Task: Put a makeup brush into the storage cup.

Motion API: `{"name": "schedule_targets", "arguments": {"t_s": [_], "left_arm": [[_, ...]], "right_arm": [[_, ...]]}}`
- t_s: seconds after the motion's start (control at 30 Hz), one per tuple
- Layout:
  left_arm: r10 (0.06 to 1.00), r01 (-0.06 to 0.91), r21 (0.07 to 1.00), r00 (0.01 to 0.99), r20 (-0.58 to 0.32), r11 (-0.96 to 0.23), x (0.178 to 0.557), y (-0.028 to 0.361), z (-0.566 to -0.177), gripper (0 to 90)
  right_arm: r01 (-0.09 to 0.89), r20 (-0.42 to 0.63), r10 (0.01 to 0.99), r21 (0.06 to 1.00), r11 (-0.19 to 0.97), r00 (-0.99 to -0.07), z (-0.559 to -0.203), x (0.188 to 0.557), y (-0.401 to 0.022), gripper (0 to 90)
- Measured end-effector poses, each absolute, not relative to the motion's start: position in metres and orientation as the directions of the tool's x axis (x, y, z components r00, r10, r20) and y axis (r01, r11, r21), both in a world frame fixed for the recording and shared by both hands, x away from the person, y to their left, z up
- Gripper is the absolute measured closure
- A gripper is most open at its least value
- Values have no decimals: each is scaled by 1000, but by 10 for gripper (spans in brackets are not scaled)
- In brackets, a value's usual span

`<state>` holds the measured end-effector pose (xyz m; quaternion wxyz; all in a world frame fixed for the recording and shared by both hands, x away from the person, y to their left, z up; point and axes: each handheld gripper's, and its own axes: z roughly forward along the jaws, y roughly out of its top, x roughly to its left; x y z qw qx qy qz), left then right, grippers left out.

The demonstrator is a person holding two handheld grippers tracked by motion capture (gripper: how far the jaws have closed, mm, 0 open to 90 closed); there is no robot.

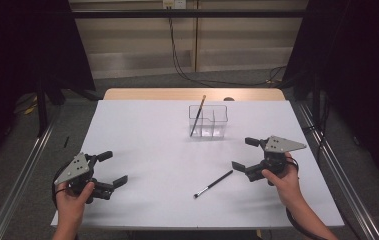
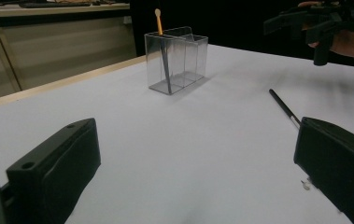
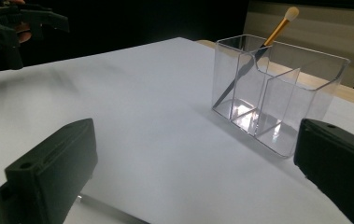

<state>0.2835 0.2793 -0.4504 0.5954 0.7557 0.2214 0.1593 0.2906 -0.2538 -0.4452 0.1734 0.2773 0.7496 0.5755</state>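
brush on table: lies flat on the white table, between the grippers
second brush: leans in the clear organizer
left gripper: jaws apart, holding nothing
right gripper: jaws apart, holding nothing

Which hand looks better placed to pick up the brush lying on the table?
Probably the right. The right gripper hovers open just beside the loose black brush, near its handle end. The left gripper, also open, sits farther away across the white table.
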Motion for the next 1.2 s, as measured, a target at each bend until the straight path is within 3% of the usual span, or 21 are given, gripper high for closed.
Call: {"name": "schedule_targets", "arguments": {"t_s": [0.23,0.57,0.87,1.2], "left_arm": [[523,145,970,852,-24,-193,284,279,-451,4],[517,154,971,855,-38,-184,285,277,-452,4],[510,151,971,859,-36,-185,289,275,-451,4],[502,150,971,864,-38,-184,291,273,-451,4]], "right_arm": [[228,69,601,955,192,-796,-447,297,-248,0],[281,79,545,913,297,-835,-447,308,-237,0],[344,79,465,783,518,-882,-446,321,-221,0],[366,77,420,647,669,-904,-446,331,-207,0]]}}
